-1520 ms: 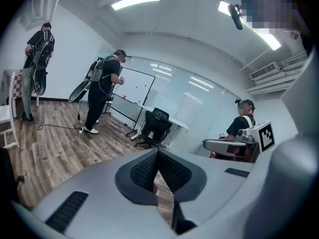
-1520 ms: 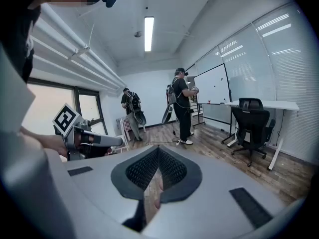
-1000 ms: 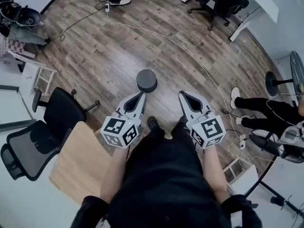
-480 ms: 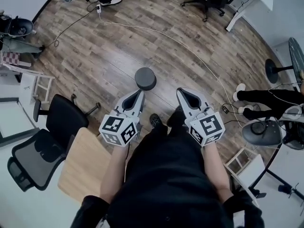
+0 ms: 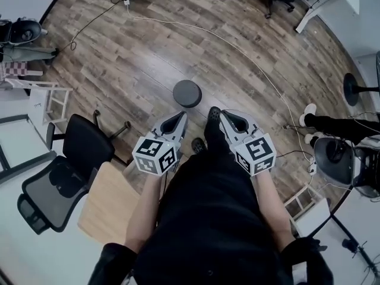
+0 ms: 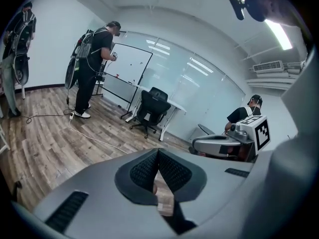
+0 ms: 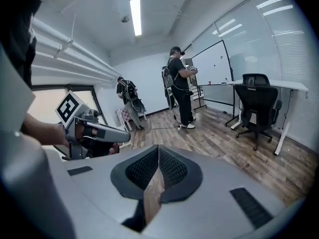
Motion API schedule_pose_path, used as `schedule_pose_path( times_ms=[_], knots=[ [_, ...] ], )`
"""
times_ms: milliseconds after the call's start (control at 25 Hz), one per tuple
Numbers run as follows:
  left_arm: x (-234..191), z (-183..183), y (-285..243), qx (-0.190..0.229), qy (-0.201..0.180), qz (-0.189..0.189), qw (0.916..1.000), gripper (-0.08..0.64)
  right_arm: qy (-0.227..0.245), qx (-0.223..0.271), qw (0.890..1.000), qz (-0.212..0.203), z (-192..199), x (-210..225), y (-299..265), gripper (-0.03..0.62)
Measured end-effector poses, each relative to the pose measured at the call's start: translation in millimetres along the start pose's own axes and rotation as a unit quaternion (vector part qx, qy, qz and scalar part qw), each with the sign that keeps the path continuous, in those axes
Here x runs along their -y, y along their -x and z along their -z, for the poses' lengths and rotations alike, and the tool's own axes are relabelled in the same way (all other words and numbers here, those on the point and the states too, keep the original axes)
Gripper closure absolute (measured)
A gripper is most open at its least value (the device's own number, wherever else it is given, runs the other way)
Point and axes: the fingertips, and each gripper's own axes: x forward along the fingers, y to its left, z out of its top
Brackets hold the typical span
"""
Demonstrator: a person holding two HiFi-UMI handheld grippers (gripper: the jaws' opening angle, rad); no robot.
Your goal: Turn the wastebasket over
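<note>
The wastebasket (image 5: 187, 93) is a dark grey round bin standing on the wood floor just ahead of me; from above I see only its flat round top. My left gripper (image 5: 182, 115) points at it from the near left, its tips a short way off, shut and empty. My right gripper (image 5: 224, 115) hangs to the bin's near right, also shut with nothing in it. In the left gripper view the pads (image 6: 158, 156) meet; so do the pads (image 7: 158, 153) in the right gripper view. Neither gripper view shows the bin.
A black office chair (image 5: 77, 153) and a light wooden tabletop (image 5: 107, 203) are at my left. A white cable (image 5: 237, 46) crosses the floor beyond the bin. A seated person's legs (image 5: 341, 126) are at the right, a white rack (image 5: 50, 103) at the left. My shoes (image 5: 212, 114) are near the bin.
Both grippers have sunk and come nearer the wastebasket, still shut. My foot has stepped forward between them, and the head view has shifted slightly.
</note>
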Motion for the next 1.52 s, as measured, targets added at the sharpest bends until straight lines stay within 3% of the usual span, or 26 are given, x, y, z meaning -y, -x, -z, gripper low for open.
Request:
schedule_pose_path(
  times_ms=[400,840,1160,1520],
  knots=[
    [-39.0,-1.7,-47.4,-0.042,0.036,-0.042,0.9976,0.542,0.002,-0.049,0.998,-0.050,-1.6,40.7,-60.9,0.560],
    [-69.6,8.2,-65.5,-0.083,0.043,-0.022,0.9954,0.541,-0.026,-0.080,0.994,-0.069,17.9,38.0,-110.9,0.560],
    [-118.9,27.9,-95.7,-0.115,0.031,0.005,0.9929,0.541,-0.033,-0.093,0.994,-0.040,47.6,46.3,-159.7,0.560],
    [-164.8,68.0,-132.9,-0.136,0.034,0.028,0.9897,0.541,-0.037,-0.130,0.991,-0.009,111.3,69.1,-216.5,0.558]
  ],
)
